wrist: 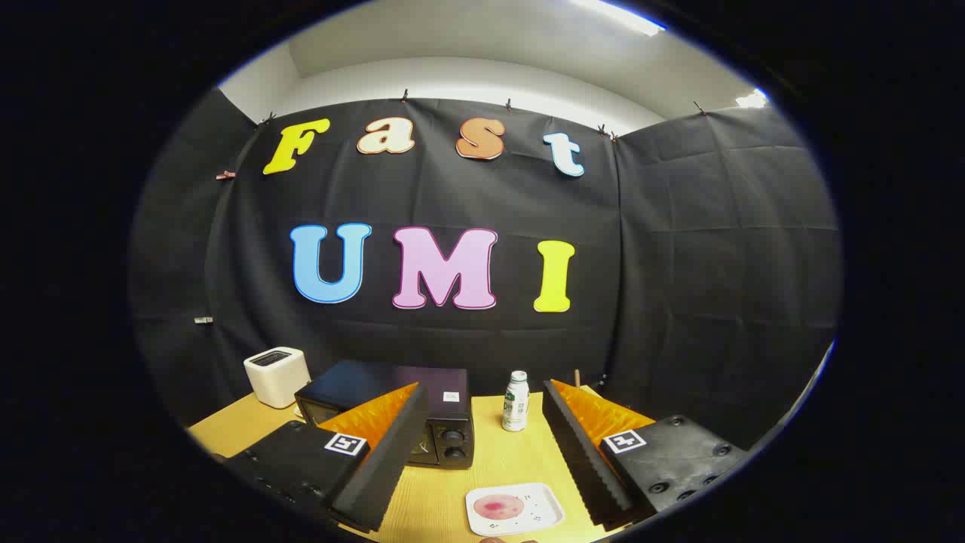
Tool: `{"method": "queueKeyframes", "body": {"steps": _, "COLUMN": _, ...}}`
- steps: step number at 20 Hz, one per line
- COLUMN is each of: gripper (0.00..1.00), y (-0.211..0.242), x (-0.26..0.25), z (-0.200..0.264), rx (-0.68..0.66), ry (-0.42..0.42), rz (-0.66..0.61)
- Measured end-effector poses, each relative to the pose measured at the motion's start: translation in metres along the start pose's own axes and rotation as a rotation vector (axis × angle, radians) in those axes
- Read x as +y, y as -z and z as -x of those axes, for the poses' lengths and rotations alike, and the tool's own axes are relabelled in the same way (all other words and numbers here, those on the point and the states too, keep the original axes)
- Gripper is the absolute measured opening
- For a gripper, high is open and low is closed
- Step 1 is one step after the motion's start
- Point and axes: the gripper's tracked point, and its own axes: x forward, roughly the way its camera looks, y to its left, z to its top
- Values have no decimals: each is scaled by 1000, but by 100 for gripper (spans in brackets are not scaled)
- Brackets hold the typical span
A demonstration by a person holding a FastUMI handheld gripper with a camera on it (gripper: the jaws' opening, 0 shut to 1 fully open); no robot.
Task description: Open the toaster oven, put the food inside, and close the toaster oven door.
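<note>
A black toaster oven (422, 407) stands on the wooden table (520, 460), partly behind my left finger; its knobs face the front and its door looks closed. A small white tray (515, 509) with a round pink piece of food (496, 507) on it lies on the table between my fingers, close below. My gripper (482, 452) is held high above the table, open wide, with nothing between its fingers.
A white pop-up toaster (277, 375) sits at the back left, beside the oven. A small white bottle with a green label (516, 401) stands just right of the oven. Black cloth walls close off the back and right.
</note>
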Motion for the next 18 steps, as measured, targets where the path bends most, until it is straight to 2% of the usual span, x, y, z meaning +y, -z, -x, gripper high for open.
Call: {"method": "queueKeyframes", "body": {"steps": 18, "gripper": 98, "y": 3, "x": 8, "z": -1, "rx": 26, "ry": -13, "rz": 1}}
